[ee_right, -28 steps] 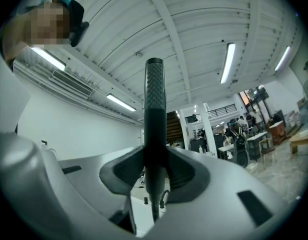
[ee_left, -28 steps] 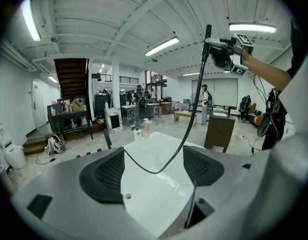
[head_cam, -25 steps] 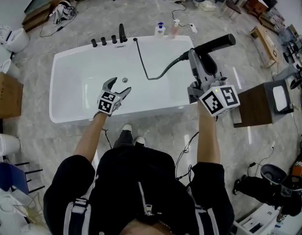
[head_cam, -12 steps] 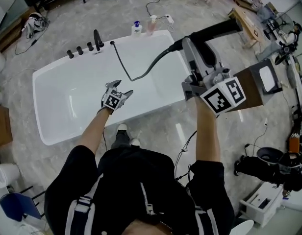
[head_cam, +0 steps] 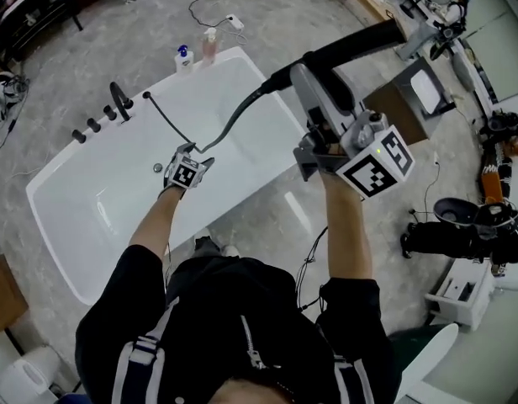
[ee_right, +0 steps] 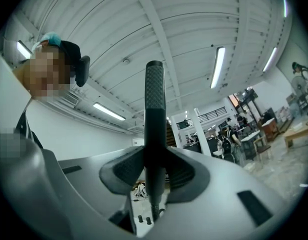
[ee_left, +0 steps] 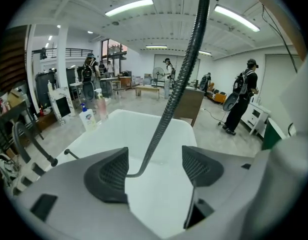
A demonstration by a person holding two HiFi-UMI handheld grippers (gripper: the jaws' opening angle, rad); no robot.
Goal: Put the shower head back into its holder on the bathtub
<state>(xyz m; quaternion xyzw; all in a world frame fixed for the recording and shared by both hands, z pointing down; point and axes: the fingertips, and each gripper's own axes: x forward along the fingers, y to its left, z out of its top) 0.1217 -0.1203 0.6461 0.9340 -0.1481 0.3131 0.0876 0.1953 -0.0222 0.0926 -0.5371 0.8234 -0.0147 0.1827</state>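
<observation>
- The shower head [head_cam: 360,45], a black wand, is up in the air beyond the tub's right end, well apart from the fittings on the far rim.
- The right gripper [head_cam: 319,78] has it clamped: in the right gripper view both pads press on the dark handle [ee_right: 154,114], which stands straight up between them [ee_right: 155,171].
- The black hose [head_cam: 234,120] leaves the wand's lower end, sags across the inside of the bathtub [head_cam: 99,183] and rises to a small fitting on the far rim.
- The left gripper [head_cam: 198,152] is low over the tub, right at the hose's lowest bend.
- In the left gripper view its pads stand apart [ee_left: 154,166]; the hose [ee_left: 181,79] runs down between them and curves behind the left pad, and I cannot tell whether it touches.
- On the far rim stand a black faucet [head_cam: 118,99] and a row of black knobs [head_cam: 91,126].
- At the tub's far right corner stand a white pump bottle [head_cam: 182,58] and a pink bottle [head_cam: 209,45], just beside each other.
- A brown table [head_cam: 410,99] stands on the floor right of the tub.
</observation>
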